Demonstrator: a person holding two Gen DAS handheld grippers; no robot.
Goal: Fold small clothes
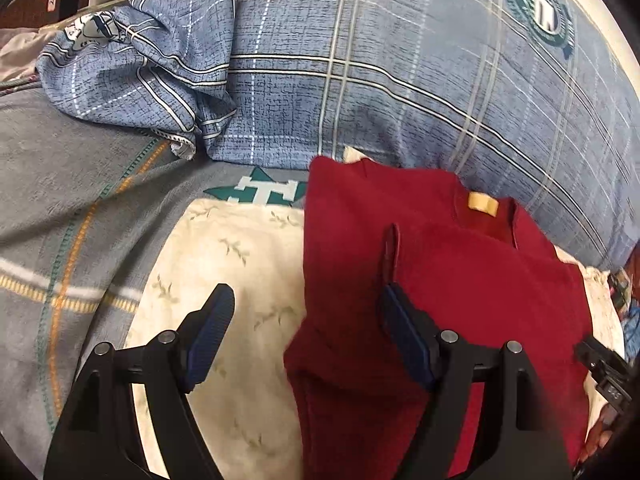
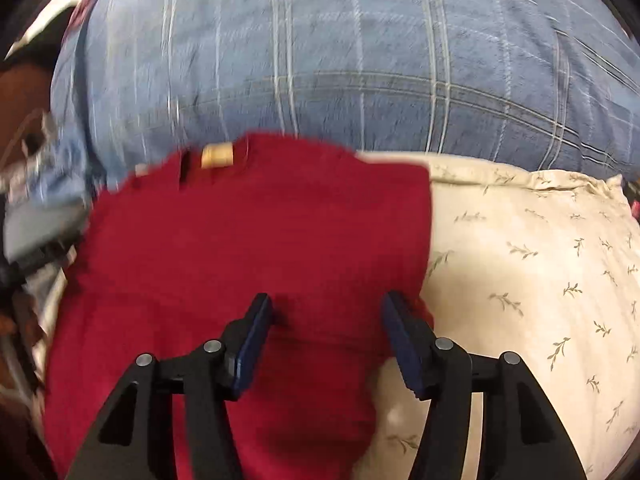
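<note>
A dark red garment [image 1: 440, 288] with a yellow neck label [image 1: 482, 202] lies folded on a cream leaf-print cloth [image 1: 240, 280]. My left gripper [image 1: 306, 300] is open over the garment's left edge, one finger above the cream cloth, the other above the red fabric. In the right wrist view the red garment [image 2: 260, 248] fills the middle, label [image 2: 217, 156] at the far side. My right gripper [image 2: 326, 308] is open over the garment's near right part, holding nothing. The right wrist view is motion-blurred.
A blue plaid pillow [image 1: 400, 72] lies just behind the garment, also in the right wrist view [image 2: 360, 60]. A grey blanket with orange and teal lines [image 1: 60, 220] lies to the left. The other gripper's black body [image 1: 604, 368] shows at the right edge.
</note>
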